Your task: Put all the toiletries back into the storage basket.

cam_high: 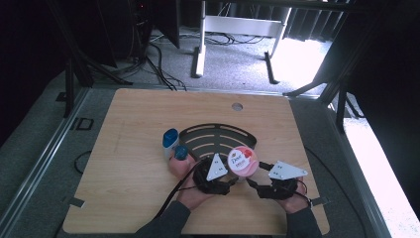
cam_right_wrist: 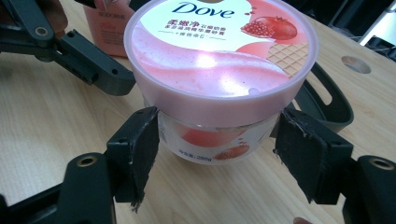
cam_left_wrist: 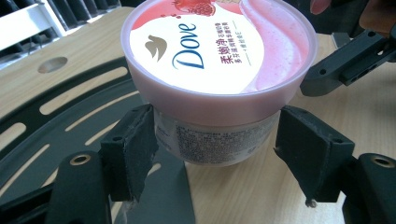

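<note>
High view: Dove jar (cam_high: pixel 242 161) on table (cam_high: pixel 129 148) between my left gripper (cam_high: pixel 214 179) and right gripper (cam_high: pixel 277 186), beside black slotted rack (cam_high: pixel 218 136).

Left gripper view: jaws spread, flanking jar (cam_left_wrist: pixel 219 79) body, left pad touching.

Right gripper view: jaws spread around jar (cam_right_wrist: pixel 219 79). Lid on, contents hidden. Risk: uneven squeeze tips jar.

Jar lid (cam_left_wrist: pixel 219 51): pink, white panel, blue lettering.
Slotted tray (cam_high: pixel 198 136): black.
Bottle (cam_high: pixel 170 141): white, blue cap.
Table (cam_high: pixel 138 114): light wood grain.
</note>
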The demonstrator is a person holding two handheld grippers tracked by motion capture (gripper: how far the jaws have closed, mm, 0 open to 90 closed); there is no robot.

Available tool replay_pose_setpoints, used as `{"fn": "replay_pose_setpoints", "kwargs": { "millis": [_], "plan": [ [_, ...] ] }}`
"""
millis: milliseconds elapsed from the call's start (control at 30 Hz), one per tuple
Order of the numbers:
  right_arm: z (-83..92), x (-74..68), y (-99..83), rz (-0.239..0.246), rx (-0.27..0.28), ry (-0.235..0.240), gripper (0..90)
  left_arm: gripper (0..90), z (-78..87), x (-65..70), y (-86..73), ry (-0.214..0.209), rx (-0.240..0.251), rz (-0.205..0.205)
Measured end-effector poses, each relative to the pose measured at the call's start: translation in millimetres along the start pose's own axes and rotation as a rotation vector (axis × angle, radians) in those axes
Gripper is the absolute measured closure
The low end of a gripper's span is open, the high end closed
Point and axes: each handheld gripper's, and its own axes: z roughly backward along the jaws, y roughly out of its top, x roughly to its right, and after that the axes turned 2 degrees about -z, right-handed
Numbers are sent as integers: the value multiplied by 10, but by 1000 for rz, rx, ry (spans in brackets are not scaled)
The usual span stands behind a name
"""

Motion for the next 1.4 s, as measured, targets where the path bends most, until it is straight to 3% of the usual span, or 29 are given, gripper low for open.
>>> {"fn": "replay_pose_setpoints", "kwargs": {
  "millis": [1100, 1400],
  "plan": [
    [-88, 190, 133, 40, 1, -15, 302, 294, -92, -122, 79, 51, 13, 17],
    [-140, 255, 171, 44, 3, -13, 302, 294, -127, -172, 81, 70, 26, 43]
  ]
}}
